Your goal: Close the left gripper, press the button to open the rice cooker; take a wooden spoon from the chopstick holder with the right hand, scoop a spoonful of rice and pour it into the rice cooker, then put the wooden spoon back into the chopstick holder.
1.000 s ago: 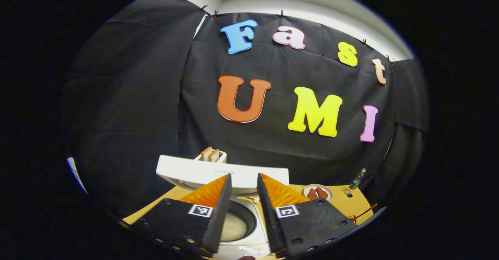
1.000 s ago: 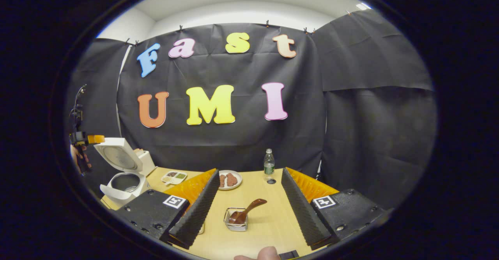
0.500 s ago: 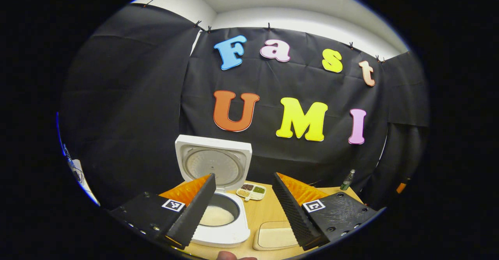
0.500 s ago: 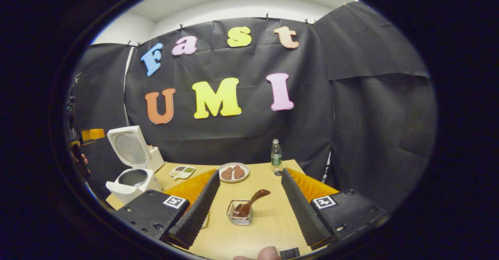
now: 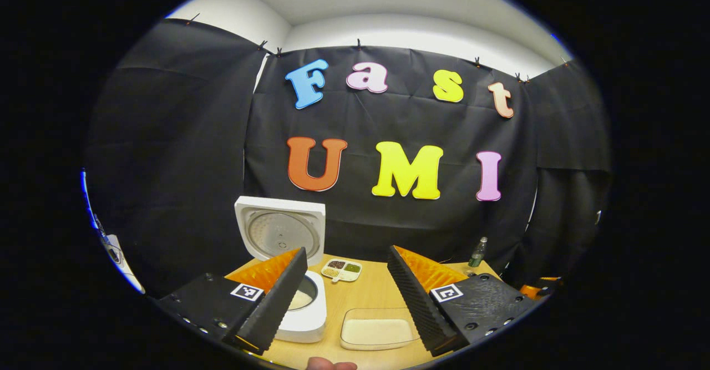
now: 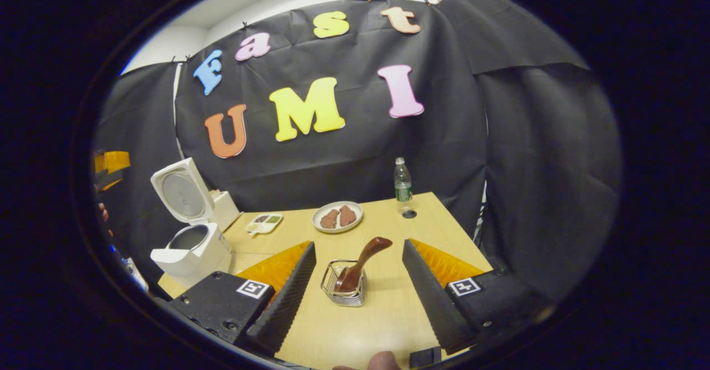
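Jaws of both grippers gape empty; wooden spoon (image 6: 360,259) stands between the right pair

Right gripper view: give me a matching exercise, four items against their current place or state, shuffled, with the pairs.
Items:
1. rice cooker
2. wooden spoon
3. plate
4. right gripper

States:
A. open, empty, table showing between its fingers
B. standing tilted in the chopstick holder
C. lid raised, at the table's left edge
D. far side of the table, holding two brown pieces

Pairs: 1-C, 2-B, 3-D, 4-A
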`<state>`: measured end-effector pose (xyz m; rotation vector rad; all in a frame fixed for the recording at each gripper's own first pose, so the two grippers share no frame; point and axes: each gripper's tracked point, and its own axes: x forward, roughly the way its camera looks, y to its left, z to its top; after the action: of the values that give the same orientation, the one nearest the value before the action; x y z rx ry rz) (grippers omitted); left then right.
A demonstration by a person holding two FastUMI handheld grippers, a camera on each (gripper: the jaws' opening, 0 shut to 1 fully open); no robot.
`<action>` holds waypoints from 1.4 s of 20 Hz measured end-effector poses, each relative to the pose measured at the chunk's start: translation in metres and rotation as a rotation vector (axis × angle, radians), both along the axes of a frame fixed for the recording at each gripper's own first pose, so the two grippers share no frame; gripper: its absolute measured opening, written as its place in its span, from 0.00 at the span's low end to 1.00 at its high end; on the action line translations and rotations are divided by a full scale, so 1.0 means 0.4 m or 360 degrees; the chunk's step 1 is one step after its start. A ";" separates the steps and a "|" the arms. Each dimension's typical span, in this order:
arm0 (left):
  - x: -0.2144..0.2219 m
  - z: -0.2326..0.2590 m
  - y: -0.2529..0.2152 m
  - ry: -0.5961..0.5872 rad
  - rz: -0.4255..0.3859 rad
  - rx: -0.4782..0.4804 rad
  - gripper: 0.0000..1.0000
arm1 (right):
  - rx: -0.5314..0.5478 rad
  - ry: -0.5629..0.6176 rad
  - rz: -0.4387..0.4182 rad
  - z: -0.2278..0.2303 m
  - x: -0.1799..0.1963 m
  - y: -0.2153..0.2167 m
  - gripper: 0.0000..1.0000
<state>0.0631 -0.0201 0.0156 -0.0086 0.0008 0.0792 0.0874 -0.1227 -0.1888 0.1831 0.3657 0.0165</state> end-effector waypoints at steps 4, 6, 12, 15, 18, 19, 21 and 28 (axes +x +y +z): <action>-0.010 0.007 -0.033 -0.0014 0.0076 -0.0036 0.94 | 0.0074 0.0113 0.0025 -0.119 0.080 -0.003 1.00; -0.014 -0.002 -0.045 0.0008 0.0116 -0.0041 0.94 | 0.0096 0.0151 0.0047 -0.173 0.130 0.001 1.00; -0.034 -0.021 -0.030 0.0072 0.0272 -0.0012 0.94 | 0.0179 0.0281 0.0085 -0.281 0.242 0.010 0.89; -0.042 -0.028 -0.015 0.0097 0.0346 -0.0030 0.94 | 0.0174 0.0299 0.0132 -0.299 0.278 0.020 0.75; -0.062 -0.012 0.010 0.0080 0.0415 -0.0032 0.94 | 0.0205 0.0323 0.0170 -0.306 0.295 0.037 0.50; -0.070 -0.003 0.023 0.0066 0.0441 -0.0021 0.94 | 0.0209 0.0324 0.0178 -0.306 0.298 0.041 0.50; -0.091 0.007 0.056 0.0045 0.0496 -0.0006 0.94 | 0.0196 0.0326 0.0181 -0.305 0.305 0.046 0.26; -0.118 0.024 0.119 -0.0007 0.0542 -0.0024 0.94 | 0.0167 0.0264 0.0220 -0.204 0.297 0.060 0.15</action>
<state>0.0161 0.0273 0.0252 -0.0239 -0.0046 0.4196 0.2060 -0.0986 -0.2704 0.2637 0.5432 0.1579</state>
